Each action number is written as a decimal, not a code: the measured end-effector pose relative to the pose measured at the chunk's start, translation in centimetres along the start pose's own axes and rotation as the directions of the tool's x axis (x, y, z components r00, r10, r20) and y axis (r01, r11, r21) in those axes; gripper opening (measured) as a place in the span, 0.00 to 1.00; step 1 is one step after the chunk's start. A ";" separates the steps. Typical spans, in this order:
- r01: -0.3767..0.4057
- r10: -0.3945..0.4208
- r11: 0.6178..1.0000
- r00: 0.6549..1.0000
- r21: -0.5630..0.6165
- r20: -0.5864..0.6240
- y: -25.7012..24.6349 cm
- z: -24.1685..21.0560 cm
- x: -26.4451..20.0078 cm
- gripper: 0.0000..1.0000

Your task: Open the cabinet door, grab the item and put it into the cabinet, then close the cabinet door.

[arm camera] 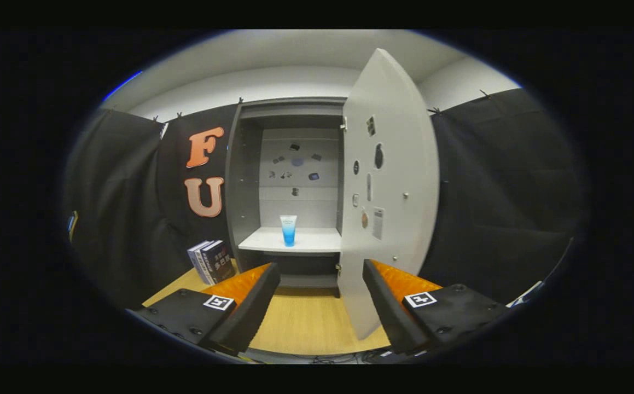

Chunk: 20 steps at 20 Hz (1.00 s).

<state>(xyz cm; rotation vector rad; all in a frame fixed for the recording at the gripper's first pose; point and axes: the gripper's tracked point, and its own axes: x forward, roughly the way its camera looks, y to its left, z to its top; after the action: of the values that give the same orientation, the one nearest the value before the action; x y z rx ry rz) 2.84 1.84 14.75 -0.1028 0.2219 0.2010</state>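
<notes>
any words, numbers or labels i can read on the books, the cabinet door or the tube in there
Nothing here is legible.
Books beside the cabinet: print on the spines, too blurred to read.
Paper tag on the open door: too small to read.
Blue tube on the shelf: no legible print.
Tongs, open and holding nothing: square coded markers, no words.

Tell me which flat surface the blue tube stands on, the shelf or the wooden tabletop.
The white cabinet shelf; the blue-and-white tube stands upright there, beyond the open gripper.

Blue tube (288, 230) upright on cabinet shelf (317, 241)
</notes>
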 end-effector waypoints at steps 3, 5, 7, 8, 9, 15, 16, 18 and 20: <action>0.048 -0.048 0.999 0.999 0.021 0.002 -3.8 -0.6 -1.5 0.98; 0.081 -0.081 0.996 0.997 0.034 0.004 -6.3 -1.2 -2.0 0.98; 0.114 -0.114 0.993 0.993 0.035 0.007 -8.8 -1.8 -2.1 0.98; 0.123 -0.124 0.992 0.992 0.038 0.009 -9.9 -2.1 -2.1 0.98; 0.127 -0.128 0.991 0.992 0.042 0.016 -10.7 -2.3 -2.0 0.98; 0.215 -0.217 0.975 0.976 0.054 0.021 -16.4 -4.5 0.5 0.98; 0.227 -0.228 0.972 0.973 0.053 0.015 -17.0 -4.8 1.1 0.98; 0.243 -0.243 0.969 0.970 0.056 0.007 -18.0 -5.5 2.4 0.98; 0.239 -0.239 0.969 0.971 0.064 -0.006 -18.2 -6.5 3.6 0.99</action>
<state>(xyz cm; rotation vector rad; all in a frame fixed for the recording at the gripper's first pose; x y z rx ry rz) 8.77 -16.00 9.10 -0.0644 0.2123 -0.0467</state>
